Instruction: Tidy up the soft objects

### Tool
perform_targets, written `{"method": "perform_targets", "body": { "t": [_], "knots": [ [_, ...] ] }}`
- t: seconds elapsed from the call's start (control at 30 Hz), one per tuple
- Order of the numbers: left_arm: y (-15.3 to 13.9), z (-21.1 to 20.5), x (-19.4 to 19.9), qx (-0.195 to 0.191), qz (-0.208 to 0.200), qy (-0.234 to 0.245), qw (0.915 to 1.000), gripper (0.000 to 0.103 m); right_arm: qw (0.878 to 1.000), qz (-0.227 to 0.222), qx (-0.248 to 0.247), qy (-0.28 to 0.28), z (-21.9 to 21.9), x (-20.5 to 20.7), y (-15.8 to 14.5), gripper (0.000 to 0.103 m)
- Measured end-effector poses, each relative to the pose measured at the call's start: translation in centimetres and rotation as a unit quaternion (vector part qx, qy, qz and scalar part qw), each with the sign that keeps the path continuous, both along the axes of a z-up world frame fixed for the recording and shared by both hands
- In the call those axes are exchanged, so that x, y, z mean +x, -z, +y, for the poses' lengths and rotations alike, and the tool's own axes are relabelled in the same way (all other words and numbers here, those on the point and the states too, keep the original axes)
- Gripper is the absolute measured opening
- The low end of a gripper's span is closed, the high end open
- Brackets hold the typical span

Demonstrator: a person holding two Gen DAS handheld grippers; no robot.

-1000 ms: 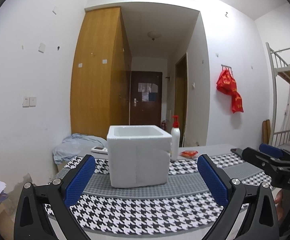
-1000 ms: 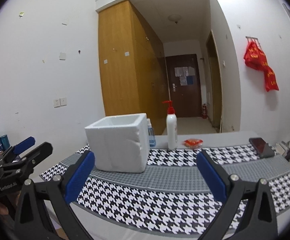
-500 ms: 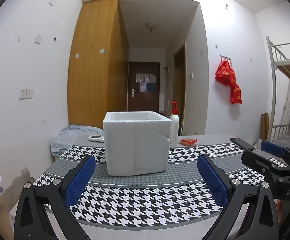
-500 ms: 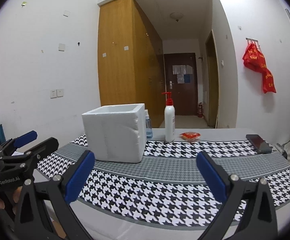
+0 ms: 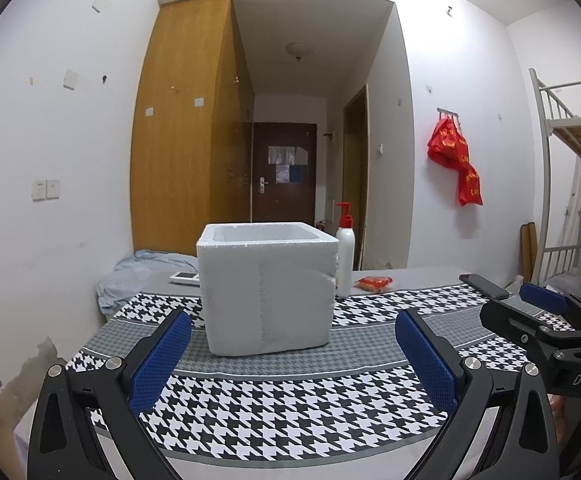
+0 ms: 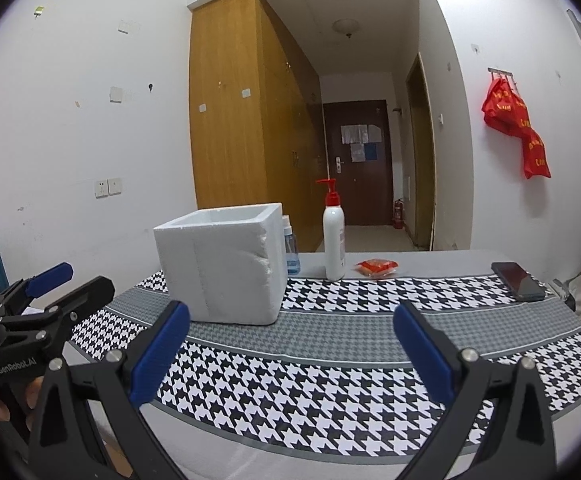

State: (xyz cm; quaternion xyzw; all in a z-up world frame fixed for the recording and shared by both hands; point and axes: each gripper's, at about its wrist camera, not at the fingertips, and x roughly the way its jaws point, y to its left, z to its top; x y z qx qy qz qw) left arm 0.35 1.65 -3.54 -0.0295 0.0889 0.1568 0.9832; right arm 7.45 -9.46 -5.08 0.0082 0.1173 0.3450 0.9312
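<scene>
A white foam box (image 5: 268, 286) stands open-topped on a houndstooth cloth (image 5: 290, 408) covering the table; it also shows in the right wrist view (image 6: 222, 264). A crumpled light-blue cloth (image 5: 138, 276) lies at the table's far left. A small red-orange packet (image 5: 372, 282) lies behind the box to the right, also seen in the right wrist view (image 6: 376, 268). My left gripper (image 5: 290, 354) is open and empty, low at the table's near edge. My right gripper (image 6: 290, 352) is open and empty, also at the near edge, to the right of the left one.
A white pump bottle with red top (image 6: 333, 236) and a small blue bottle (image 6: 290, 252) stand behind the box. A dark phone (image 6: 518, 280) lies at the right. A white remote (image 5: 184, 278) lies at the far left. A bunk bed frame (image 5: 562, 160) stands at the right.
Both grippers have dropped lower and levelled, so the table looks flatter and the box's inside is less visible. Both stay open; nothing on the table moved.
</scene>
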Motion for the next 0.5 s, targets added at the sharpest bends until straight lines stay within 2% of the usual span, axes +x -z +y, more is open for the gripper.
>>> {"method": "perform_targets", "body": {
  "t": [0.5],
  "knots": [
    [0.04, 0.13, 0.06, -0.004, 0.003, 0.003, 1.0, 0.102, 1.0, 0.005, -0.013, -0.001, 0.45, 0.09, 0.2, 0.103]
  ]
}}
